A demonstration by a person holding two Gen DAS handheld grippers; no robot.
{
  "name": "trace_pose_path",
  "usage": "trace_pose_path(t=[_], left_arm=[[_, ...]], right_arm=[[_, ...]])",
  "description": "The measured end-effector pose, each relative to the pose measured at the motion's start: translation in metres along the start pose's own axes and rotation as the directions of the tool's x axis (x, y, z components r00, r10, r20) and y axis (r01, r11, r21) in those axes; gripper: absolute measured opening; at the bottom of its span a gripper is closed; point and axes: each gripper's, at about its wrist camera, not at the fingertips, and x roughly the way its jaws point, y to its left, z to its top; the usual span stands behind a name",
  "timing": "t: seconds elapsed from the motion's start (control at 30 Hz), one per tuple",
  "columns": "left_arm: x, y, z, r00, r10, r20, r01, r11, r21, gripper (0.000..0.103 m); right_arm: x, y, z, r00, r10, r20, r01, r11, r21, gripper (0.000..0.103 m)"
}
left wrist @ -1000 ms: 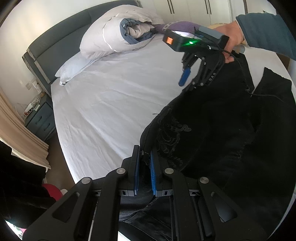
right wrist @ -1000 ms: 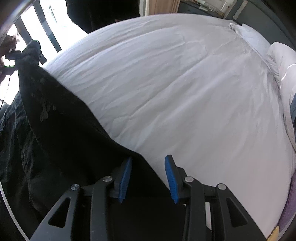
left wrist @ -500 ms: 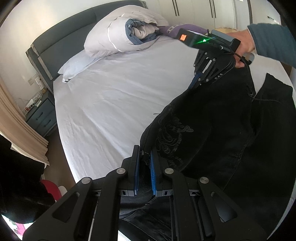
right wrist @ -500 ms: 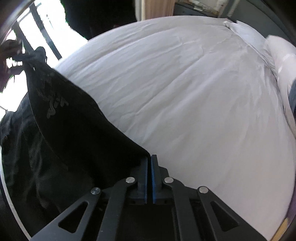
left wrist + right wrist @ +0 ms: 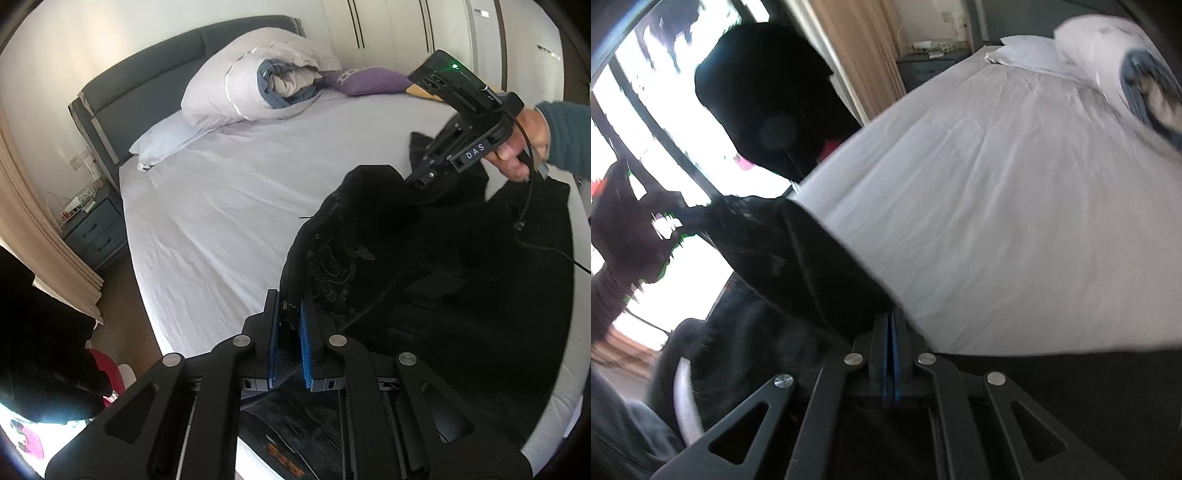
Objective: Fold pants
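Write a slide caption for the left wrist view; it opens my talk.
Both grippers, left and right, pinch black pants above a white-sheeted bed.

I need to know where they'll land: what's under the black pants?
Under the pants lies the white bedsheet, bare around their edges. Whatever sits directly beneath the dark cloth is covered and cannot be seen.

— Where do the pants [image 5: 424,266] lie?
— On the bed [image 5: 229,206], at its near right part, one edge lifted between the left gripper [image 5: 290,332] in front and the right gripper [image 5: 421,177] farther back.
— And behind them?
— A rolled duvet [image 5: 258,88] against the headboard [image 5: 147,85], a pillow [image 5: 166,138] to its left, a cushion [image 5: 369,81] to its right. A nightstand [image 5: 96,229] stands left of the bed.
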Motion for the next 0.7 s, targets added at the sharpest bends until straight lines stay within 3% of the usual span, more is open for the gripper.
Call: trace_pose_path(t=[0.17,0.4,0.53,0.7], left_arm=[[-0.036,-0.028,-0.019,1.0,-0.015,0.01,0.015,1.0,-0.016,0.009],[-0.076,-0.078,-0.058,0.997,-0.073,-0.001,0.073,0.997,0.002,0.009],[-0.091,-0.121,-0.083,0.992,-0.122,-0.027,0.124,0.987,0.099,0.009],[-0.098,-0.176,-0.123,0.981,-0.158,-0.109,0.179,0.957,0.227,0.009]], right_arm=[[-0.015,0.023,-0.04,0.992,0.097,0.082,-0.111,0.974,0.197,0.003],[-0.047,0.041,-0.094,0.971,0.196,0.137,-0.227,0.936,0.269,0.003],[-0.053,0.067,-0.124,0.983,0.178,0.048,-0.184,0.961,0.204,0.003],[-0.032,0.096,-0.174,0.989,0.05,-0.142,-0.041,0.997,0.067,0.003]])
